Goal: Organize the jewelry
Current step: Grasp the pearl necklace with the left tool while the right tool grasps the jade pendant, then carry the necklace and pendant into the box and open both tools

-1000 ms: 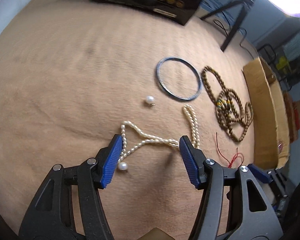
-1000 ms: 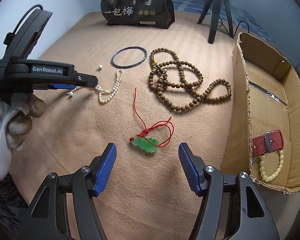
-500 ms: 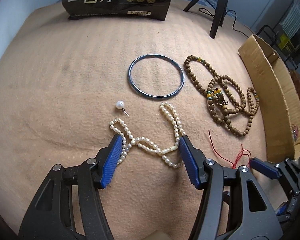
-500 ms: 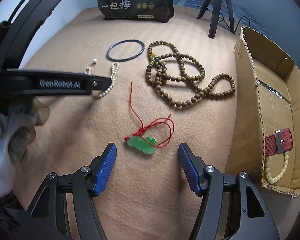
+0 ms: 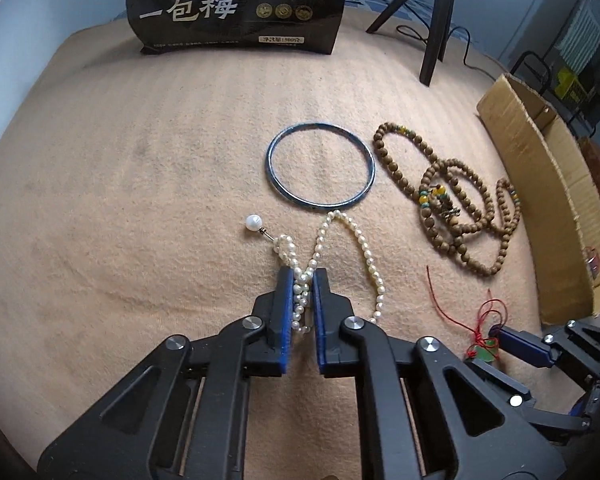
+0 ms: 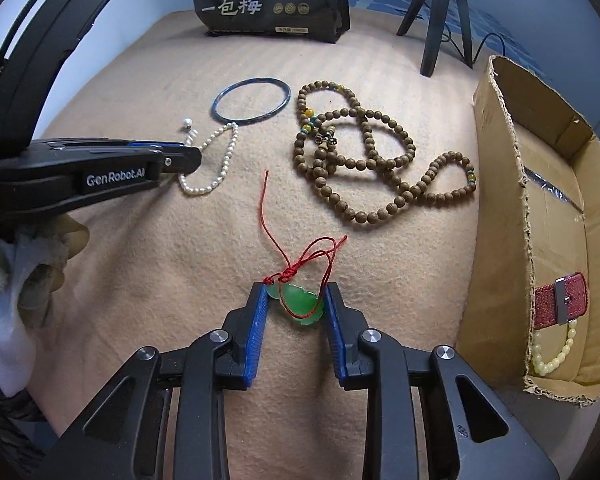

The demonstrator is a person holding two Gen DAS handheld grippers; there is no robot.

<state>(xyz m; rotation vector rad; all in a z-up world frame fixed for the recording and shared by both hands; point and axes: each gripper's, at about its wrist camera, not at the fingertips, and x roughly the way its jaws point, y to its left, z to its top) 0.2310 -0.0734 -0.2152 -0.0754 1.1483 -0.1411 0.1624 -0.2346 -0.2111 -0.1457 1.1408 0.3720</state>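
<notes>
The pearl necklace (image 5: 340,248) lies at the left wrist view's centre, a bunch of it pinched between the left gripper (image 5: 300,280)'s just-closed jaws — its loose loops could snag or slip out on lifting. The right gripper (image 6: 296,300), just narrowed, clamps the green pendant (image 6: 300,304), lower centre.
</notes>
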